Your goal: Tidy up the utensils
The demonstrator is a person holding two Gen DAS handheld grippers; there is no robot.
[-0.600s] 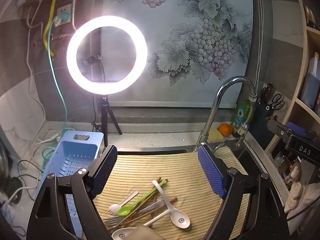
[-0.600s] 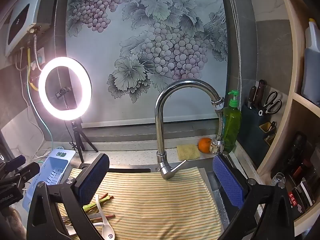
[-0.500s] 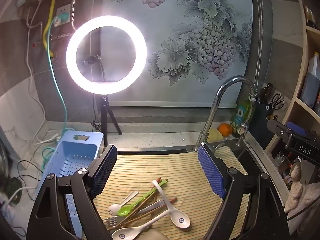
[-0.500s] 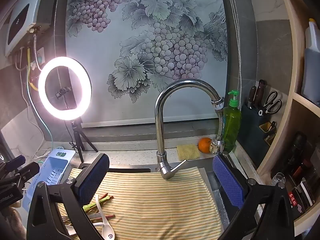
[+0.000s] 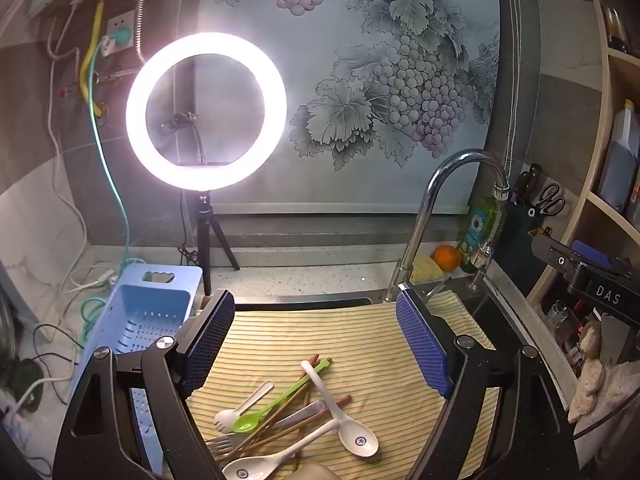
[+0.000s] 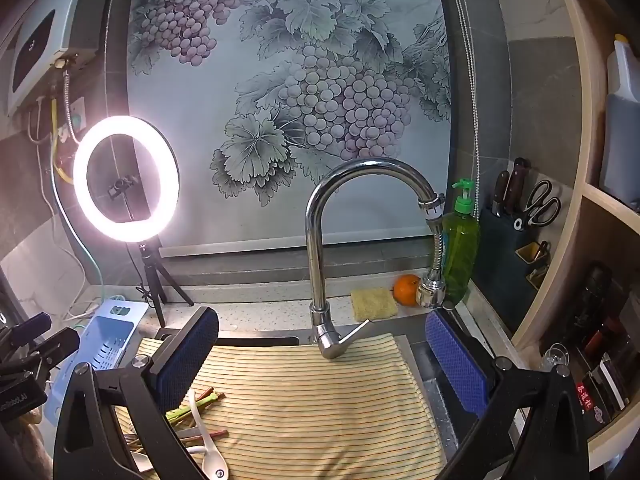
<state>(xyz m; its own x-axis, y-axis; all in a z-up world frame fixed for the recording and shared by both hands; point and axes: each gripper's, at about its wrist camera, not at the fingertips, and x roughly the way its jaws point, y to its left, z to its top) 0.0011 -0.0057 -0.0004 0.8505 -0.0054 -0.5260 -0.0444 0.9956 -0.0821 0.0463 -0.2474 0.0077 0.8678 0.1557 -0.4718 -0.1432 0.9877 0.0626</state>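
Observation:
A heap of utensils lies on the striped cloth [image 5: 360, 340]: two white ceramic spoons [image 5: 352, 432], a green plastic spoon [image 5: 272, 404], a small white spork [image 5: 240, 406], a metal fork [image 5: 224, 446] and brown chopsticks [image 5: 308, 392]. My left gripper [image 5: 316, 332] hangs open above the heap, nothing between its blue pads. In the right wrist view the same heap [image 6: 200, 420] sits at lower left, partly behind the left finger. My right gripper [image 6: 320, 364] is open over bare cloth [image 6: 320, 400].
A blue perforated basket [image 5: 144, 312] stands left of the cloth. Ring light on tripod [image 5: 206, 112] behind it. Chrome faucet [image 6: 320, 260] rises at the cloth's far edge. Soap bottle [image 6: 460, 248], orange [image 6: 406, 290], sponge [image 6: 374, 304] and knife block [image 6: 504, 248] at back right; shelves on the right.
A pale object that covered the nearest white spoon at the bottom edge of the left wrist view has drawn back, uncovering the spoon. Both grippers have stayed put.

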